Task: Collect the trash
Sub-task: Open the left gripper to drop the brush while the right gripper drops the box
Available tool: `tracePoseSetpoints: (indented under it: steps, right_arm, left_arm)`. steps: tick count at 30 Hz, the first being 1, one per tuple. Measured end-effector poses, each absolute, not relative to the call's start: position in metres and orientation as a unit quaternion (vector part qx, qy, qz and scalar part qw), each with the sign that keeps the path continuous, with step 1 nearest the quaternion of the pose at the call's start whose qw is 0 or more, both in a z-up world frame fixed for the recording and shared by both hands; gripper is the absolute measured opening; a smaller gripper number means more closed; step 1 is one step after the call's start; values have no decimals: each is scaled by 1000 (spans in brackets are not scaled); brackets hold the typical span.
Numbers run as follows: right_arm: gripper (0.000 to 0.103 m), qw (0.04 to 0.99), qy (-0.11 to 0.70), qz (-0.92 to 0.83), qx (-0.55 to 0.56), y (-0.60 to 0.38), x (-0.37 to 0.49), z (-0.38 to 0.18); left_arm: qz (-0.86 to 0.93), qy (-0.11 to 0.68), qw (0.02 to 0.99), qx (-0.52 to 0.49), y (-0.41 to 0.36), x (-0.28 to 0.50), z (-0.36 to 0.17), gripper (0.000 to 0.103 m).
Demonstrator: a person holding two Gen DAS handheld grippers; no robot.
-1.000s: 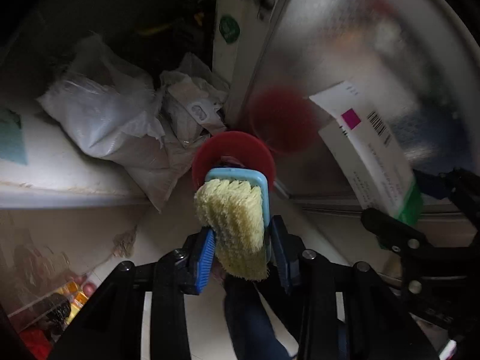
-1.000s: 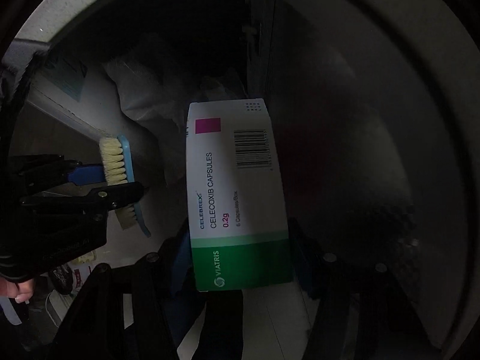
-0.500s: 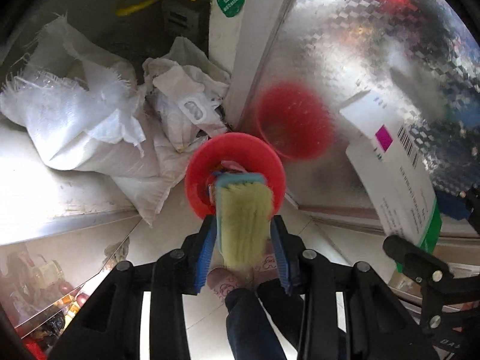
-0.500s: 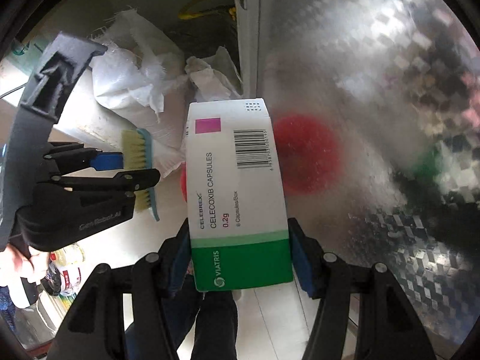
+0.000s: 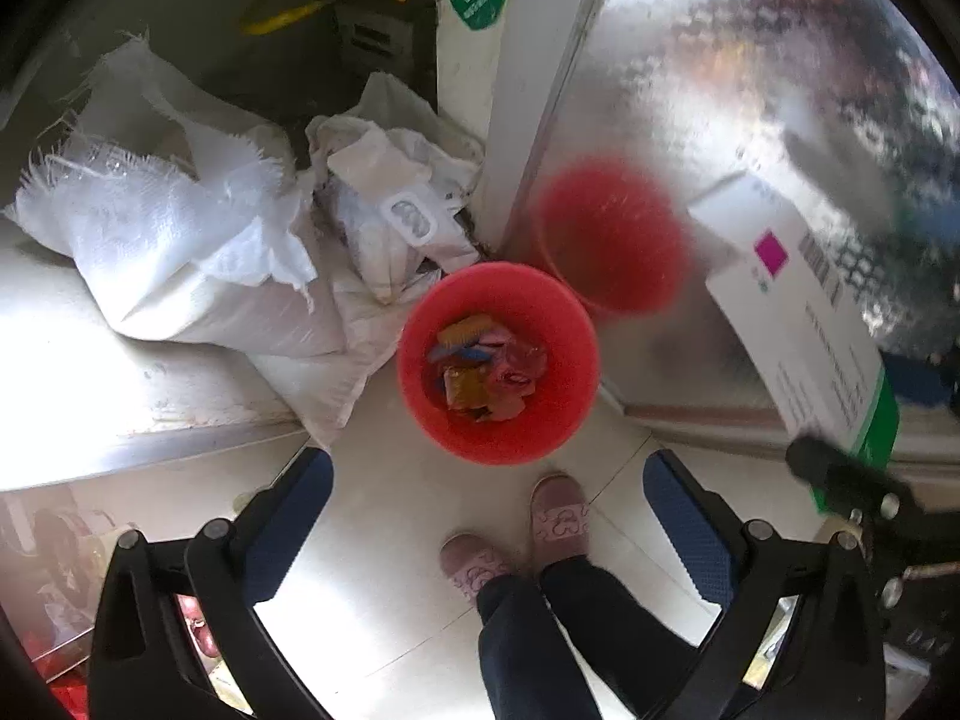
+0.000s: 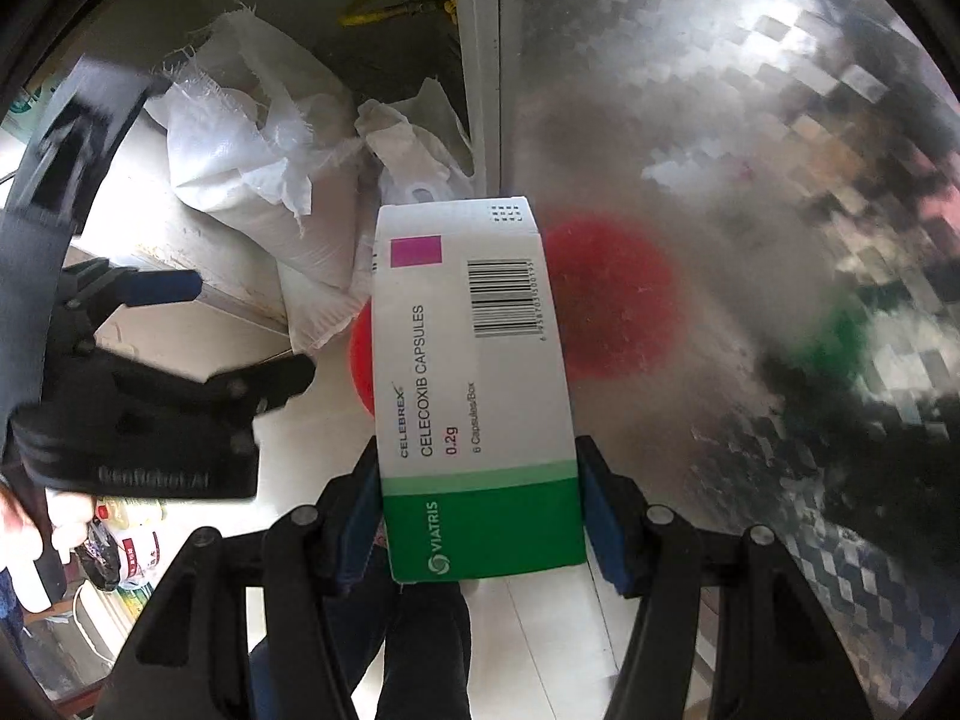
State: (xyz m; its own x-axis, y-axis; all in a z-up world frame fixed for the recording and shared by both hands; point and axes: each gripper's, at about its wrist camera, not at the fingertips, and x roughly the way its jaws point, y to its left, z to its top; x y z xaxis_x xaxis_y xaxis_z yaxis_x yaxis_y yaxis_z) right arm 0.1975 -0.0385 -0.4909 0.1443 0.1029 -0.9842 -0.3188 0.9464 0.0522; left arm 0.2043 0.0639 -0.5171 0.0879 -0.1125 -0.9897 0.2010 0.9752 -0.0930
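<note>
Left gripper (image 5: pixel 489 516), jaws opening with nothing between them, hangs above the red bin (image 5: pixel 498 360) that holds wrappers and a brush; right gripper (image 6: pixel 480 513) pinches a medicine box (image 6: pixel 474 384) beside and above the bin. To drop it well, centre the box over the rim before releasing. Box print reads "CELEBREX CELECOXIB CAPSULES 0.2g" and "VIATRIS"

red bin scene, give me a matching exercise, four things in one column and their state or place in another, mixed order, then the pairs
Things:
1. red bin
2. medicine box
3. left gripper
4. white sacks

States or places:
A. jaws opening, nothing between them
B. clamped between the right gripper's jaws
C. on the floor, trash inside
D. heaped beside the bin

Pairs: 1-C, 2-B, 3-A, 4-D
</note>
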Motion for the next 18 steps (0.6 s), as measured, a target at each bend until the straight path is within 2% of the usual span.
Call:
tracePoseSetpoints:
  steps: [18]
  right_arm:
    - [57,723,650,193,-132,-3,200,-508]
  left_arm:
    - [-38,677,735,-4,115,183,-534,103]
